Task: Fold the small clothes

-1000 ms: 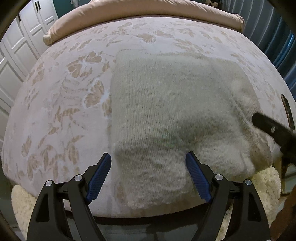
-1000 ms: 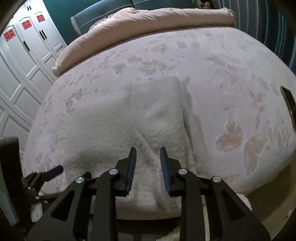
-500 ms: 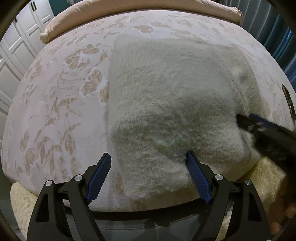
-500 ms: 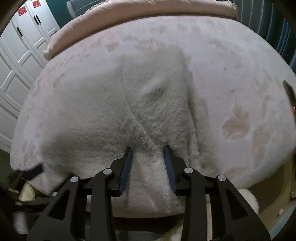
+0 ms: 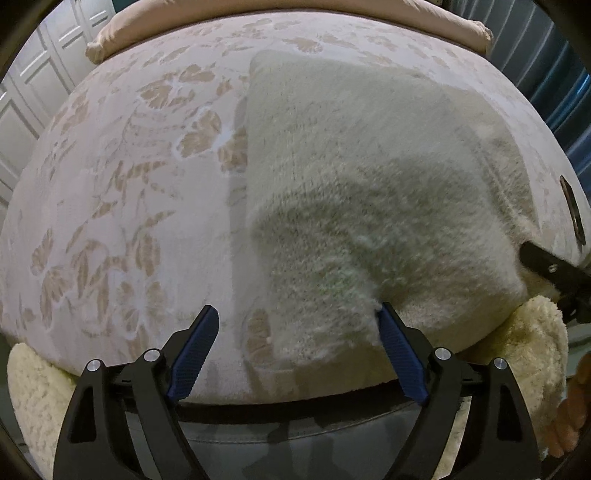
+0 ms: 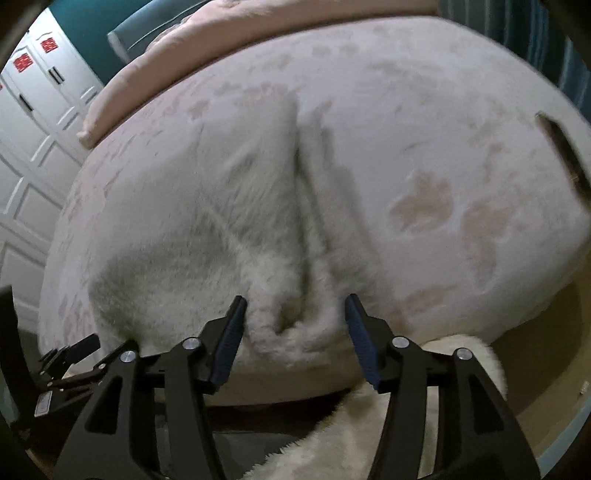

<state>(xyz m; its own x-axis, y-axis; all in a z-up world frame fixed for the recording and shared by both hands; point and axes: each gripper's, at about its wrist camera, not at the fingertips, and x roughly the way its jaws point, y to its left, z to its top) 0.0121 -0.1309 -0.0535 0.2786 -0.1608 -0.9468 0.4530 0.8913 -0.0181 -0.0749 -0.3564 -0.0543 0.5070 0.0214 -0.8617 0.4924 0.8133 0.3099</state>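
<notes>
A fuzzy cream knit garment [image 5: 362, 192] lies folded on the bed, its near edge at the bed's front. My left gripper [image 5: 295, 325] is open wide, its fingers either side of the garment's near left corner. In the right wrist view the garment [image 6: 221, 229] shows a bunched fold at its near right corner. My right gripper [image 6: 293, 314] is open around that bunched fold, without pinching it. The right gripper's tip [image 5: 546, 266] shows at the right edge of the left wrist view.
The bed has a pale pink cover with leaf patterns [image 5: 122, 206]. A rolled peach duvet [image 5: 280, 18] lies at the far end. A fluffy cream rug [image 6: 369, 432] lies below the bed's front edge. A dark phone [image 5: 572, 210] lies at the right. White cupboards [image 6: 29, 122] stand left.
My right gripper has opened from nearly shut and let go of the bunched fold. Both grippers have moved in closer to the garment's near edge. The left gripper stays open.
</notes>
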